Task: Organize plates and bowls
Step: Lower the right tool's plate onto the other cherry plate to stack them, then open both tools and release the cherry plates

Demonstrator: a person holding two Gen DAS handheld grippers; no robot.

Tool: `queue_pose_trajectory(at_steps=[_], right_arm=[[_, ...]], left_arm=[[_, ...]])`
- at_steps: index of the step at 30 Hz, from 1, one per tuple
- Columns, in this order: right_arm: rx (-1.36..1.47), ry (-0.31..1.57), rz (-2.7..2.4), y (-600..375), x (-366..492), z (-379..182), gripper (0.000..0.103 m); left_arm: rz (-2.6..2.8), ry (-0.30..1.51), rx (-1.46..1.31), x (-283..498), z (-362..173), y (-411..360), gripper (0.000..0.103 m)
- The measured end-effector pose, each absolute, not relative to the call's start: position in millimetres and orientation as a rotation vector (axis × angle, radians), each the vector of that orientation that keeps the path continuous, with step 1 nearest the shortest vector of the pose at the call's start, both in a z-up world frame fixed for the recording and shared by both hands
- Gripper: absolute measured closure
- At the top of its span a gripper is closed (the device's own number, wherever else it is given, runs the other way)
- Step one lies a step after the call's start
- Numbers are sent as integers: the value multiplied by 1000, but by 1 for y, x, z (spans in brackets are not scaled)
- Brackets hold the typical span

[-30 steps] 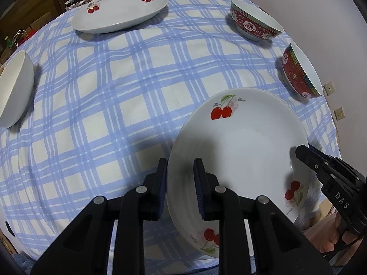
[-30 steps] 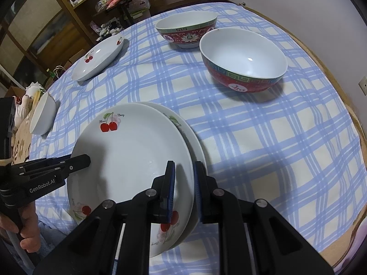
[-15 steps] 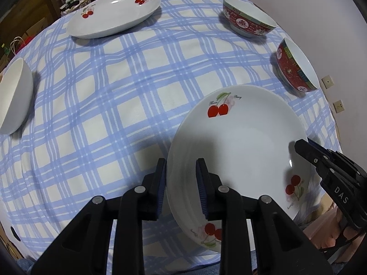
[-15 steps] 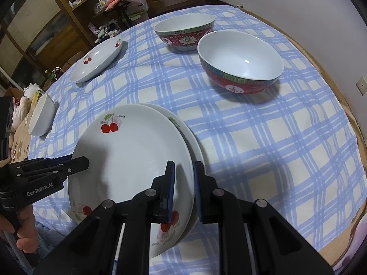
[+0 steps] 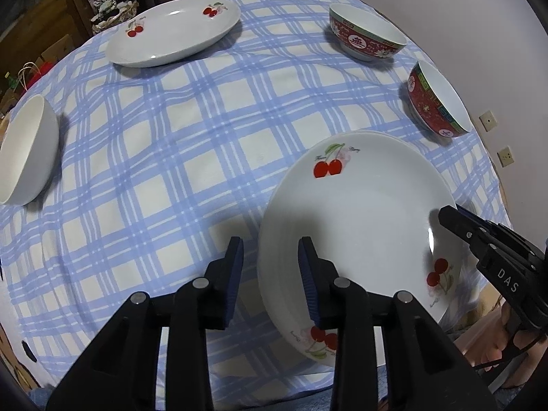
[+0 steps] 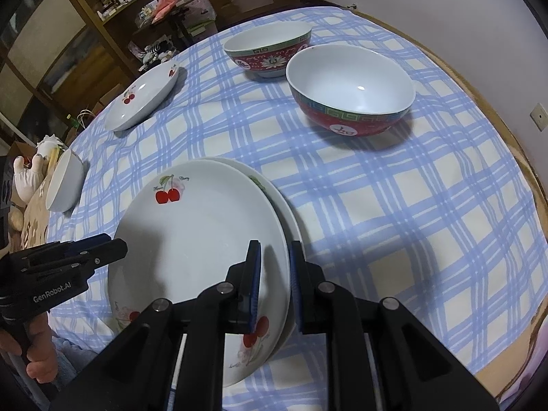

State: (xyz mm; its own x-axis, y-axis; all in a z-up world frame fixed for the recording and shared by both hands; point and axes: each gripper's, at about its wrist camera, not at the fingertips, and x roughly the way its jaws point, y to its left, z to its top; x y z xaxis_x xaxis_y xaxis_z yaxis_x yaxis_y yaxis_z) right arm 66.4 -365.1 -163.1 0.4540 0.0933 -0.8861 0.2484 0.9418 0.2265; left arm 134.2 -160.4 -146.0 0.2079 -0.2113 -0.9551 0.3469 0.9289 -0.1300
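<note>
The left gripper (image 5: 270, 267) is opening, its pads straddling but clear of the top cherry plate's (image 5: 359, 219) near-left rim. The right gripper (image 6: 275, 281) is pinching that plate's opposite rim. The plate is sitting on a second cherry plate (image 6: 274, 191), near the closest red bowl (image 6: 349, 96) on the checked tablecloth (image 6: 376, 205).

Blue checked tablecloth (image 5: 191, 157), wooden shelves (image 6: 85, 34) behind.

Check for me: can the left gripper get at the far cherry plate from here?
Probably yes. The left gripper is opening off the stacked plate, and only bare checked cloth lies between it and the far cherry plate; whether it reaches is unclear.
</note>
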Motion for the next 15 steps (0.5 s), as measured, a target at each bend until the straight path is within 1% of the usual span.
queue_pose_trajectory(at_steps=[3,5,7,9,13,14,15], right_arm=[[352,1095,-106,-366,64,-161,85],[353,1090,-113,-367,63,-160,85],[344,1087,-128,-367,62,-159,84],[334,1080,-146,-367,61,-157,77],[339,1053,-136,-367,60,-153,77],[334,1051,-140,-366,59,-153,76],[332,1052,-143,-366,59,-152,73]], left_arm=[[-384,1302,131,134,-144,-159,67],[-378,1297,145,133,-144,-159,62],[-372,1289,159,133,-143,-159,61],[-374,1289,164,133,-142,-159,59],[-362,1280,170,133,-140,-157,52],[-356,1276,173,132,-139,-155,51],[-352,1274,174,132,-138,-155,50]])
